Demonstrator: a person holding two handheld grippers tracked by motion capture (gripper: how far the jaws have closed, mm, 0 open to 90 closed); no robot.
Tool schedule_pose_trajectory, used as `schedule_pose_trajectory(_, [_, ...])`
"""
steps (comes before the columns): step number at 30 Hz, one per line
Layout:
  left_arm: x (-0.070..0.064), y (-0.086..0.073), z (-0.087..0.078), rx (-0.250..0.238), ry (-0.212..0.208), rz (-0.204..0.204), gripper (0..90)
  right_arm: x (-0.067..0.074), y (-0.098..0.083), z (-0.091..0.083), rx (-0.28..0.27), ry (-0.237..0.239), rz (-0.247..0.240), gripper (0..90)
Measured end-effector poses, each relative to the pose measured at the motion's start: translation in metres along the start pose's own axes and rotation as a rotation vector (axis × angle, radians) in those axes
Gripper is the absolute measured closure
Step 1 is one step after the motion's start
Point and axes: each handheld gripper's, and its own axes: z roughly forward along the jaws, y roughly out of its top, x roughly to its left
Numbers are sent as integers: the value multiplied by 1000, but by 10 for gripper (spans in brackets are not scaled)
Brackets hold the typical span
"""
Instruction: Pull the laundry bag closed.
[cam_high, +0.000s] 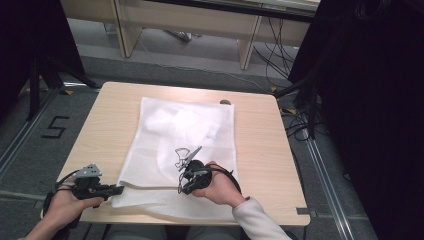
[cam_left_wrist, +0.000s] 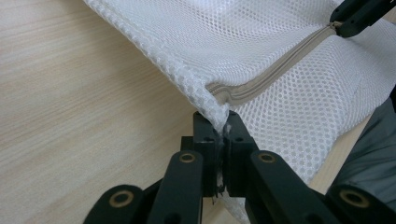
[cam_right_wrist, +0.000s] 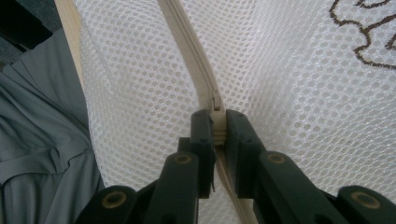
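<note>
Sensibly, with the left tongs (cam_left_wrist: 223, 135) clamped on the mesh bag's (cam_high: 185, 145) corner at the table's (cam_high: 260, 150) seven o'clock and the right tongs (cam_right_wrist: 218, 125) pinching the zipper pull (cam_right_wrist: 217, 122), the person should keep the zipper (cam_left_wrist: 275, 70) taut and draw straight along it.

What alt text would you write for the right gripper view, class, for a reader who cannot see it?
The right gripper is shut on the zip pull of a white mesh bag, its two black jaws rising from the bottom. The beige zip runs up and away across the mesh; brown stitching shows at top right and grey cloth at left.
</note>
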Motion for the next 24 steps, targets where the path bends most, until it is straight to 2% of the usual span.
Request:
schedule_pose_trajectory(7, [0,0,0,1,0,1,856,-1,-1,-1,12,-12,-12,826])
schedule_pose_trajectory(8, [0,0,0,2,-1,2,856,-1,-1,-1,9,-2,-4,825])
schedule_pose_trajectory(10, [0,0,0,2,0,2,855,-2,-2,-1,17,-16,-13,825])
schedule_pose_trajectory(24, [0,0,0,-3,-1,-4,856,-4,-5,-4,18,-16,-4,825])
